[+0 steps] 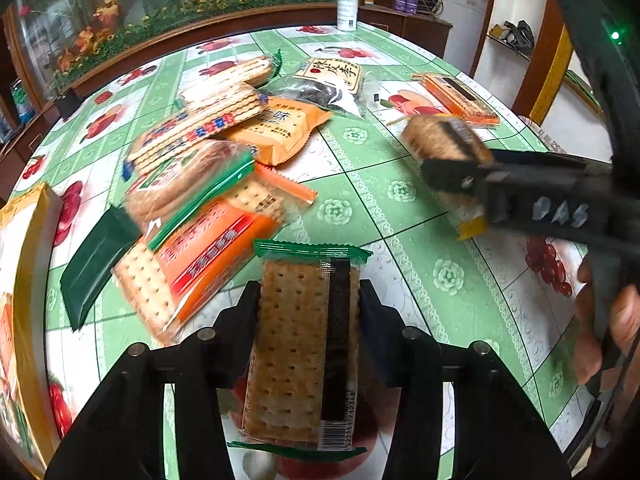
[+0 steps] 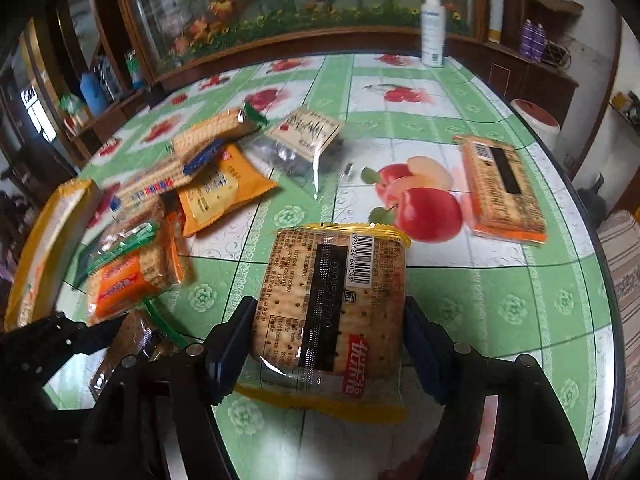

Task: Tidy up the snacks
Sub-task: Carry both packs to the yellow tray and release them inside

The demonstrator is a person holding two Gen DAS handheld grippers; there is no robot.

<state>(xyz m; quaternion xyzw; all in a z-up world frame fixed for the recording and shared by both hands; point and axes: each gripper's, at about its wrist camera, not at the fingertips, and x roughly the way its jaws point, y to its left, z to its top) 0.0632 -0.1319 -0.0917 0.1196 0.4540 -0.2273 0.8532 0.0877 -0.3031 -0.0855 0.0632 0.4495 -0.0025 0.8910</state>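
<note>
My left gripper [image 1: 308,300] is shut on a green-edged cracker pack [image 1: 296,344], its pads pressed on both long sides low in the left wrist view. My right gripper [image 2: 328,332] is shut on a yellow-edged cracker pack [image 2: 332,292], held barcode side up above the table. In the left wrist view that right gripper [image 1: 448,152] shows blurred at the right, clamped on the same yellow-edged pack [image 1: 428,136], with a hand behind it. In the right wrist view, one of the left gripper's fingers [image 2: 92,330] shows at the lower left.
A heap of cracker packs [image 1: 208,148] lies at the left on the green fruit-print tablecloth [image 1: 400,208]. A dark plum bag [image 1: 328,84] and an orange-edged pack [image 2: 504,188] lie further back. A yellow box [image 1: 24,260] stands at the left edge, a spray bottle [image 2: 432,20] at the far edge.
</note>
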